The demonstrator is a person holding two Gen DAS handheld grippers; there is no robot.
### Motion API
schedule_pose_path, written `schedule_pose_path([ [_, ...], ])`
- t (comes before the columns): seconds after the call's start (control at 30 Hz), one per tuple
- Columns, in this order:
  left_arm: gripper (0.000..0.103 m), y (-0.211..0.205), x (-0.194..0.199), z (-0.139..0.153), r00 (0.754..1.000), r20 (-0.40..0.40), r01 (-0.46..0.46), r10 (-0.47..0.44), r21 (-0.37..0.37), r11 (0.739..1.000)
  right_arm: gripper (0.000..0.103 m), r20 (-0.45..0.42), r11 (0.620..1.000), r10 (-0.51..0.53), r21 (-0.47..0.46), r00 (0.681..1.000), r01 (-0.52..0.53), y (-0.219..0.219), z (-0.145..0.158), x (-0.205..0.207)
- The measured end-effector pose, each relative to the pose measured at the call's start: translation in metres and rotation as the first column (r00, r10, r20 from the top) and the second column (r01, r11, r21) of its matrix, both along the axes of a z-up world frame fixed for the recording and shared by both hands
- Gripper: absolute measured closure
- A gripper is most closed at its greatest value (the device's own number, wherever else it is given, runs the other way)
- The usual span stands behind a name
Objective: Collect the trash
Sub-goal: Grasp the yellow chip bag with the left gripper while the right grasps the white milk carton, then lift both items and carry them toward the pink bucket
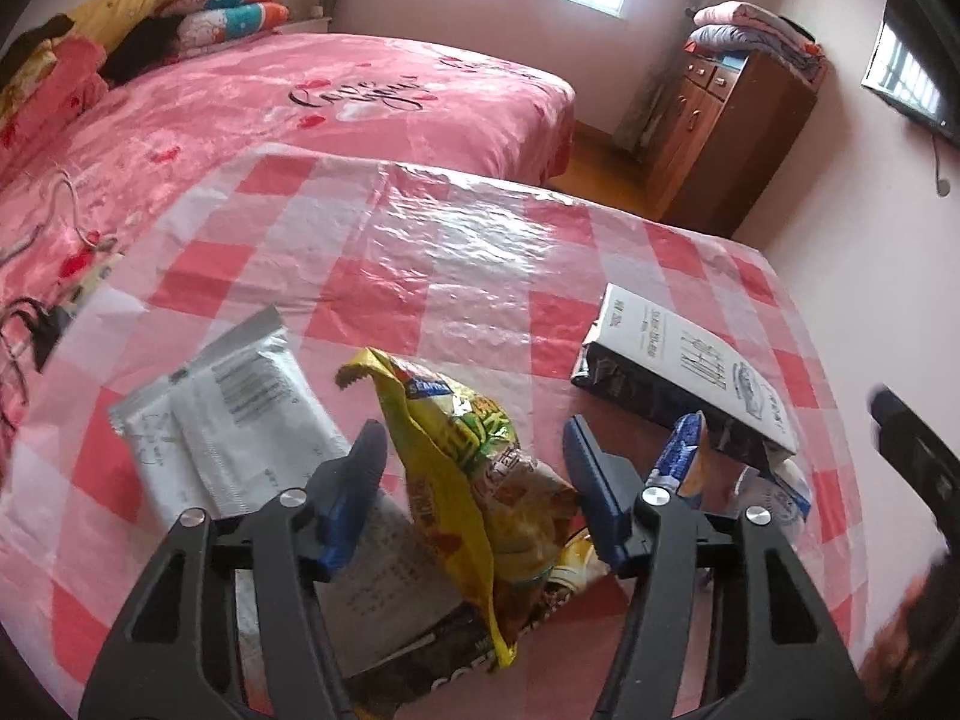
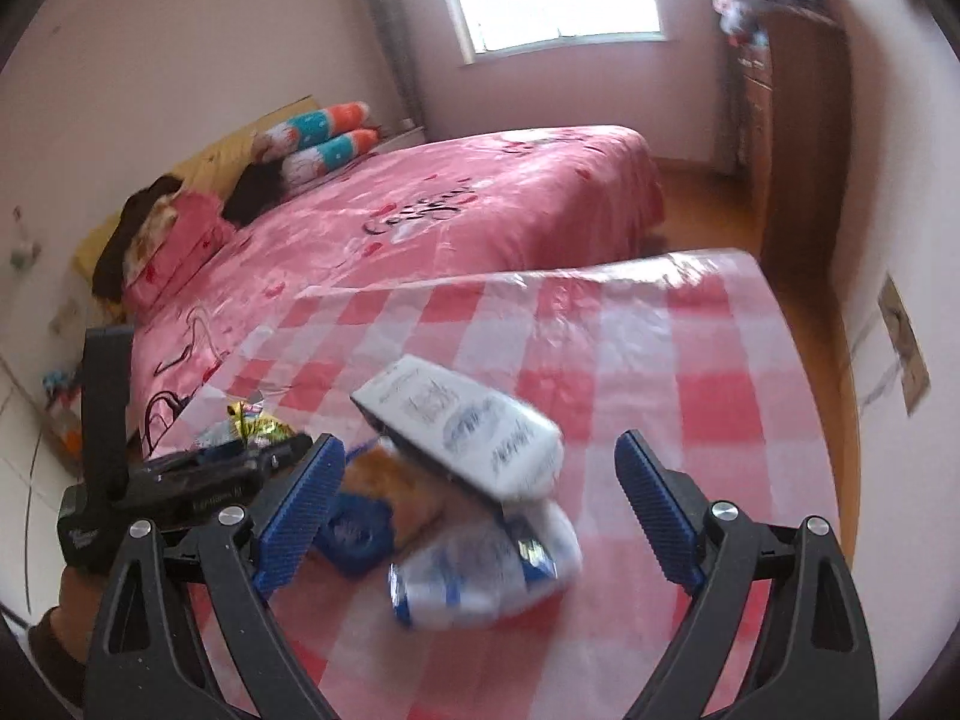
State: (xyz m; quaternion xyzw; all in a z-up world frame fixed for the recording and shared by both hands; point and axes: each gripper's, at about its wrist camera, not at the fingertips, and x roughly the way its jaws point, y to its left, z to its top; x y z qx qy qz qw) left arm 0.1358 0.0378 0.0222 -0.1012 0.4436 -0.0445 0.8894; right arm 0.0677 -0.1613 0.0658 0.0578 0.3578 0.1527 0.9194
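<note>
My left gripper (image 1: 474, 441) is open, its blue fingers on either side of a crumpled yellow snack bag (image 1: 480, 480) on the checked tablecloth (image 1: 456, 240). White sachets (image 1: 234, 420) lie to its left. A black-and-white packet (image 1: 690, 378) lies to the right, with a blue wrapper (image 1: 681, 453) and a white-blue wrapper (image 1: 780, 495) beside it. My right gripper (image 2: 480, 462) is open above the black-and-white packet (image 2: 468, 426), a white-blue wrapper (image 2: 486, 570) and an orange-blue wrapper (image 2: 384, 504). The view is blurred. The left gripper's body (image 2: 180, 480) shows at the left.
A bed with a pink cover (image 1: 336, 102) adjoins the table on the far left side. A brown cabinet (image 1: 726, 138) with folded blankets stands at the back right by the wall. Cables (image 1: 36, 324) lie on the bed near the table's left edge.
</note>
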Motion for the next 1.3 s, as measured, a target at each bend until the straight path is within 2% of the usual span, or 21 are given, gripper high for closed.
schedule_pose_path([
  [0.07, 0.05, -0.001, 0.0, -0.001, 1.0, 0.002, 0.016, -0.016, -0.015, 1.0, 0.012, 0.014, 0.998, 0.033, -0.058, 0.999, -0.032, 0.01, -0.006, 0.015],
  [0.13, 0.051, -0.005, -0.001, -0.001, 1.0, 0.009, 0.029, -0.029, 0.008, 1.0, 0.012, 0.008, 0.993, 0.074, -0.096, 0.997, -0.073, 0.019, -0.017, 0.031],
  [0.2, 0.054, -0.007, -0.003, -0.001, 0.999, 0.017, 0.037, -0.037, 0.017, 0.999, 0.013, -0.021, 0.987, 0.096, -0.128, 0.995, -0.098, 0.025, -0.027, 0.045],
  [0.37, 0.057, -0.006, -0.007, -0.001, 0.998, 0.023, 0.061, -0.061, -0.001, 0.998, 0.013, -0.12, 0.975, 0.154, -0.141, 0.981, -0.171, 0.035, -0.057, 0.066],
  [0.43, 0.057, -0.006, -0.011, -0.001, 0.997, 0.024, 0.073, -0.073, -0.004, 0.997, 0.029, -0.165, 0.975, 0.165, -0.121, 0.972, -0.186, 0.036, -0.068, 0.068],
  [0.47, 0.057, -0.007, -0.012, -0.001, 0.997, 0.024, 0.076, -0.076, -0.007, 0.997, 0.031, -0.155, 0.975, 0.163, -0.128, 0.974, -0.183, 0.037, -0.069, 0.064],
  [0.53, 0.057, -0.009, -0.017, -0.001, 0.996, 0.027, 0.087, -0.086, -0.013, 0.996, 0.04, -0.15, 0.972, 0.174, -0.132, 0.973, -0.194, 0.042, -0.07, 0.058],
  [0.6, 0.058, -0.01, -0.022, -0.001, 0.995, 0.032, 0.095, -0.095, -0.008, 0.995, 0.042, -0.15, 0.972, 0.177, -0.131, 0.973, -0.197, 0.046, -0.07, 0.051],
  [1.0, 0.059, -0.005, -0.057, -0.002, 0.993, 0.032, 0.117, -0.115, -0.053, 0.992, 0.043, -0.141, 0.978, 0.171, -0.094, 0.975, -0.185, 0.057, -0.062, -0.009],
  [1.3, 0.06, 0.01, -0.094, 0.0, 0.993, 0.041, 0.115, -0.111, -0.09, 0.989, 0.043, -0.085, 0.994, 0.1, -0.03, 0.991, -0.103, 0.046, -0.046, -0.057],
])
